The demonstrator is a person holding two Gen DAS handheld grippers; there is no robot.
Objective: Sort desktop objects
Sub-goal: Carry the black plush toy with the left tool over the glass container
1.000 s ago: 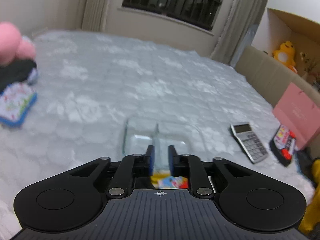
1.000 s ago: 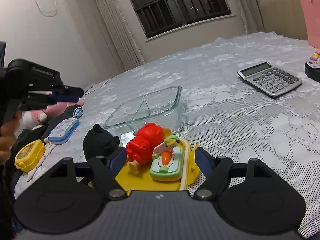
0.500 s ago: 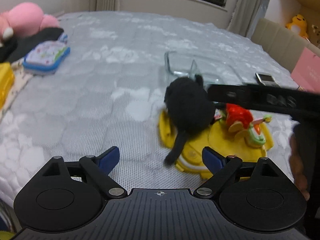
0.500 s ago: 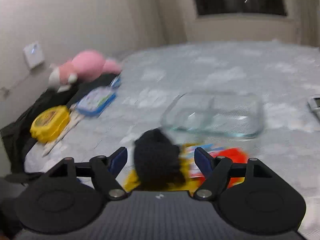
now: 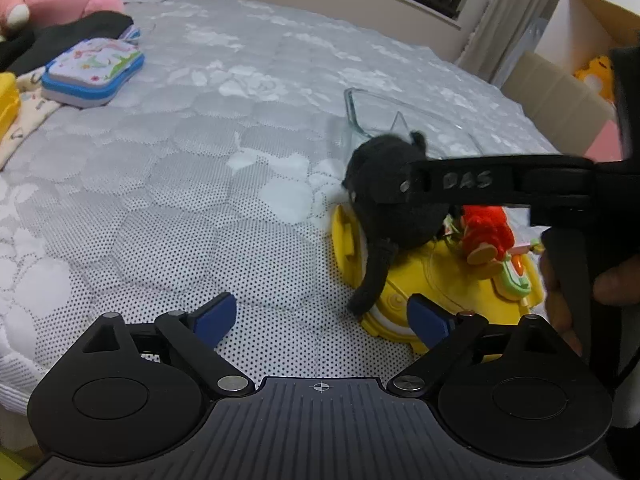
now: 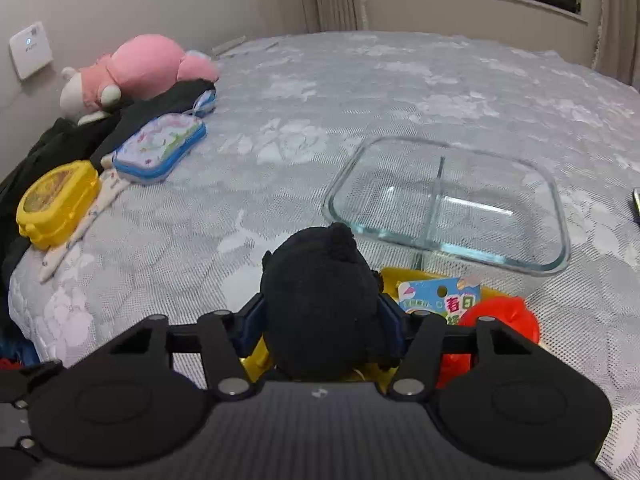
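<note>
A black plush toy (image 6: 320,280) lies on the near edge of a yellow toy package (image 6: 390,274) holding a red figure (image 6: 500,316). My right gripper (image 6: 323,316) is closing, its blue pads against both sides of the plush. In the left wrist view one right finger (image 5: 464,180) crosses the black plush (image 5: 384,196) above the yellow package (image 5: 432,280). My left gripper (image 5: 322,312) stands open over the bedcover, its right pad beside the package's near edge, nothing between its fingers. A clear divided glass dish (image 6: 344,184) sits just beyond.
At the left lie a blue-edged pouch (image 6: 160,148), a yellow round case (image 6: 56,200), a pink plush (image 6: 140,68) and dark clothing (image 6: 152,112). A calculator's edge (image 6: 636,204) shows at far right. A hand (image 5: 560,300) holds the right gripper's handle.
My left gripper's jaws opened wide and it dropped toward the yellow package. My right gripper swung left from the package to the black plush and narrowed around it.
</note>
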